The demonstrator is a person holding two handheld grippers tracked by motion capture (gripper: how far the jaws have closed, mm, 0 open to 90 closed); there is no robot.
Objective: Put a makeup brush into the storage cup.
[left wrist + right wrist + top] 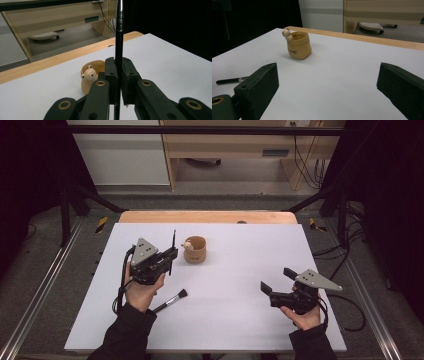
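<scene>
White tabletop (pixel 225 320) is bearing the bear-faced cup (pixel 195 250) mid-table, beside it the left gripper (pixel 171 254) is clamping an upright black brush handle (pixel 119 37) — lowering it plumb into the cup looks wisest — while the right gripper (pixel 278 280) is standing wide apart, empty.

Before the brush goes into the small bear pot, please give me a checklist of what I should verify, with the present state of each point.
1. Left tool is shut on the thin black brush: ok.
2. Brush stands upright in the grip: ok.
3. Brush is above the mouth of the bear pot: not ok, it is beside the pot, toward the left.
4. Pot stands upright with its mouth open: ok.
5. Right tool is open, holds nothing and is far from the pot: ok.
6. Second brush lies flat on the table near the left hand, away from the pot: ok.
</scene>
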